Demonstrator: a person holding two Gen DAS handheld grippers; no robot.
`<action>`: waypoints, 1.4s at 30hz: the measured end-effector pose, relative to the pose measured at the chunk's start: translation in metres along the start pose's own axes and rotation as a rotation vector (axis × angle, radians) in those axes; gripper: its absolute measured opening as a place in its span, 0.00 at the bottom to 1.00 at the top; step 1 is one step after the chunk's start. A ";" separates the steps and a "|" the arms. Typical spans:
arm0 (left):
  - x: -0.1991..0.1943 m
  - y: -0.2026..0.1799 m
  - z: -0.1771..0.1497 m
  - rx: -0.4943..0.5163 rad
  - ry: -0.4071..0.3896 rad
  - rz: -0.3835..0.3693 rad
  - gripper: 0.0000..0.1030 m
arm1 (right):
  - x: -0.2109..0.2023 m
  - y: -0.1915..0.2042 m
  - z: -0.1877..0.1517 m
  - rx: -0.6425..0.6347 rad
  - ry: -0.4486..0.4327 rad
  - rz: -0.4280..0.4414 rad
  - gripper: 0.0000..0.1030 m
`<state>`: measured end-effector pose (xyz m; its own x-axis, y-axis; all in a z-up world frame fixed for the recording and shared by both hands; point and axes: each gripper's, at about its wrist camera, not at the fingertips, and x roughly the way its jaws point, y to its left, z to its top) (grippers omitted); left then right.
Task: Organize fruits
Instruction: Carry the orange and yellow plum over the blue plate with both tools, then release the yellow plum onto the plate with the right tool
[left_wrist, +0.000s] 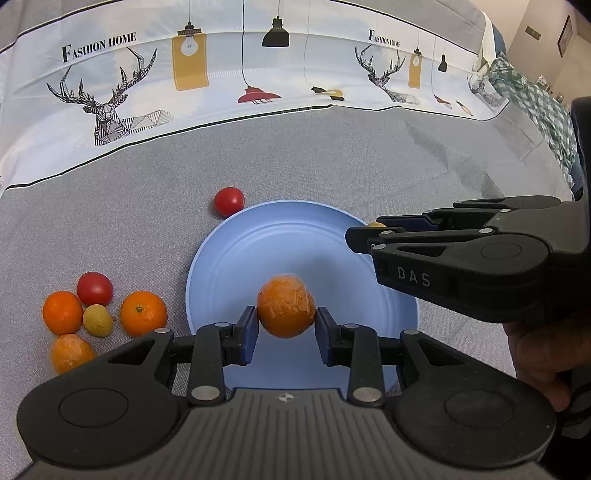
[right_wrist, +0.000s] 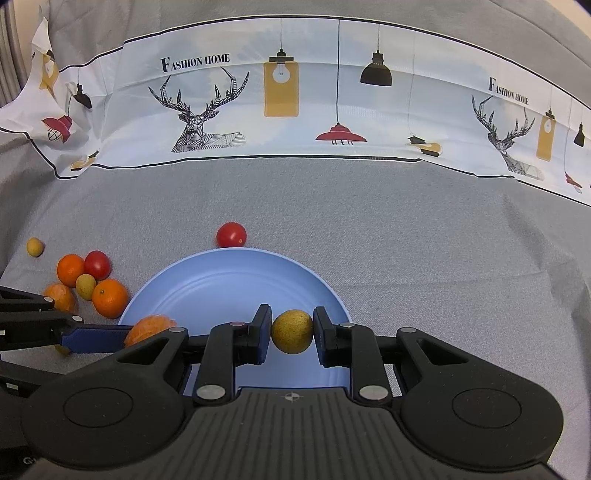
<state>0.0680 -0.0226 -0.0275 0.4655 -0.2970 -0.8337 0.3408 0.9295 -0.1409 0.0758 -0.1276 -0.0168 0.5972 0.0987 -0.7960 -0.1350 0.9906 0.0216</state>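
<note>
A light blue plate (left_wrist: 295, 236) lies on the grey cloth; it also shows in the right wrist view (right_wrist: 221, 284). My left gripper (left_wrist: 286, 328) is shut on a wrapped peeled orange (left_wrist: 286, 306) and holds it over the plate's near part. The orange and a left fingertip (right_wrist: 92, 338) show in the right wrist view (right_wrist: 147, 328). My right gripper (right_wrist: 292, 338) is shut on a yellow-brown longan (right_wrist: 292, 331) over the plate's near right rim. From the left wrist view the right gripper (left_wrist: 369, 236) reaches in from the right, the longan (left_wrist: 376, 224) barely showing.
Left of the plate lie two oranges (left_wrist: 143, 312) (left_wrist: 62, 312), a tomato (left_wrist: 94, 288), a longan (left_wrist: 97, 320) and another wrapped peeled orange (left_wrist: 70, 352). A second tomato (left_wrist: 229, 201) sits at the plate's far rim. A lone longan (right_wrist: 35, 246) lies far left. A printed cloth (right_wrist: 295, 110) runs behind.
</note>
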 end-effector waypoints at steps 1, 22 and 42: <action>0.000 0.000 0.000 0.000 0.000 0.000 0.36 | 0.000 0.000 0.000 0.000 0.000 0.000 0.25; -0.002 0.001 0.001 -0.005 -0.001 0.002 0.36 | 0.001 0.001 0.000 -0.011 0.005 0.000 0.25; -0.062 0.100 0.011 -0.378 -0.190 0.072 0.09 | -0.010 -0.007 0.011 0.123 -0.088 -0.058 0.51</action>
<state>0.0825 0.0865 0.0157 0.6316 -0.2305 -0.7403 -0.0048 0.9536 -0.3010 0.0792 -0.1345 -0.0025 0.6689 0.0438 -0.7421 -0.0037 0.9984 0.0556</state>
